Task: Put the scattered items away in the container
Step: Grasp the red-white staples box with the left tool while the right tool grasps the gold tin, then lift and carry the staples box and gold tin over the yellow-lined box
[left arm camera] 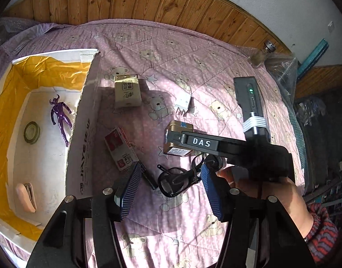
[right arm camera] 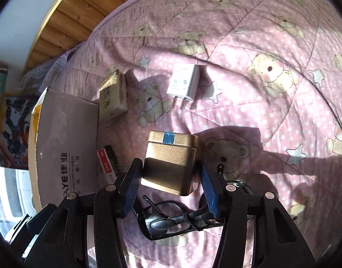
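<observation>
While a pink bear-print quilt [left arm camera: 193,67] fills both views, a white cardboard box [left arm camera: 86,134] lined with yellow plastic is seen at nine o'clock in the left wrist view. Inside it lie a purple figurine [left arm camera: 60,117], a roll of tape [left arm camera: 32,132] and a pink object [left arm camera: 25,197]. The right gripper [right arm camera: 168,178] is shown with its blue pads against both sides of a gold tin [right arm camera: 171,158], which sits at the centre of the right wrist view; whether it is lifted off the quilt cannot be told. The left gripper [left arm camera: 171,189] is held apart, above black glasses [left arm camera: 177,178] lying at six o'clock of the tin. A beige carton [left arm camera: 127,91] lies at eleven o'clock of the tin, a red-and-white pack [left arm camera: 121,148] at nine o'clock beside the box wall, and a white charger plug [left arm camera: 183,103] at twelve o'clock.
</observation>
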`<action>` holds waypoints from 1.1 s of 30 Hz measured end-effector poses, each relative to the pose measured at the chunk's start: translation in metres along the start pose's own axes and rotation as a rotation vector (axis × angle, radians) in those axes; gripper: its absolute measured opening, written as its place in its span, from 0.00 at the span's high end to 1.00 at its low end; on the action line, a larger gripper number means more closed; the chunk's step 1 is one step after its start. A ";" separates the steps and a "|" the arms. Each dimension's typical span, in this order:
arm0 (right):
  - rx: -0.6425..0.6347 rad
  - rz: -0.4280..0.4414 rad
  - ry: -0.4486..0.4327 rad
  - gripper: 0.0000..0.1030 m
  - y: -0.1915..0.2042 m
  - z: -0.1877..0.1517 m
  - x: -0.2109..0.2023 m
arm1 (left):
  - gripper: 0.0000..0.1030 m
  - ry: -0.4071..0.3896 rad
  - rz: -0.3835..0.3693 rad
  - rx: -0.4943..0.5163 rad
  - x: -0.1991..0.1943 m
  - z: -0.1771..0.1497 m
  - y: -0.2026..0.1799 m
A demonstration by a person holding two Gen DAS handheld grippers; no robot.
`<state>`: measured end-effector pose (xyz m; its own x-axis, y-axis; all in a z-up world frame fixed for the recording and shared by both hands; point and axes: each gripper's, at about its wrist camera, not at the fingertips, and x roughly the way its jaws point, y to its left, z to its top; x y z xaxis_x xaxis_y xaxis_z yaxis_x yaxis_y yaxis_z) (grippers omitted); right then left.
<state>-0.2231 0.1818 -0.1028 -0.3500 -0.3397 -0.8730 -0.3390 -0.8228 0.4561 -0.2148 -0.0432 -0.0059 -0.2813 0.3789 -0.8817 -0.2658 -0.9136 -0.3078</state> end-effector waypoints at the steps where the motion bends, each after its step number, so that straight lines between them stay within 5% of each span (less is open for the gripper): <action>1: 0.022 0.008 -0.011 0.48 -0.009 0.000 -0.005 | 0.44 0.012 0.035 -0.014 0.010 0.003 -0.001; 9: 0.113 0.075 -0.076 0.48 -0.054 -0.005 -0.026 | 0.44 0.095 0.285 -0.303 0.090 0.010 0.034; 12: 0.117 0.110 -0.088 0.48 -0.063 -0.009 -0.028 | 0.44 0.080 0.321 -0.382 0.111 0.007 0.056; 14: 0.108 0.123 -0.095 0.48 -0.067 -0.011 -0.030 | 0.63 0.061 0.297 -0.400 0.117 0.005 0.065; 28: 0.074 0.084 -0.119 0.50 -0.060 -0.015 -0.039 | 0.65 -0.003 0.191 -0.262 0.081 -0.003 0.047; 30: 0.070 0.071 -0.123 0.71 -0.061 -0.016 -0.042 | 0.65 -0.012 0.167 -0.254 0.072 -0.005 0.044; 33: 0.053 0.030 -0.127 0.77 -0.059 -0.016 -0.049 | 0.65 -0.019 0.128 -0.238 0.063 -0.009 0.038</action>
<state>-0.1722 0.2395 -0.0899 -0.4672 -0.3003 -0.8316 -0.3713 -0.7870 0.4928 -0.2344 -0.0556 -0.0760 -0.3160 0.2587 -0.9128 -0.0036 -0.9624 -0.2715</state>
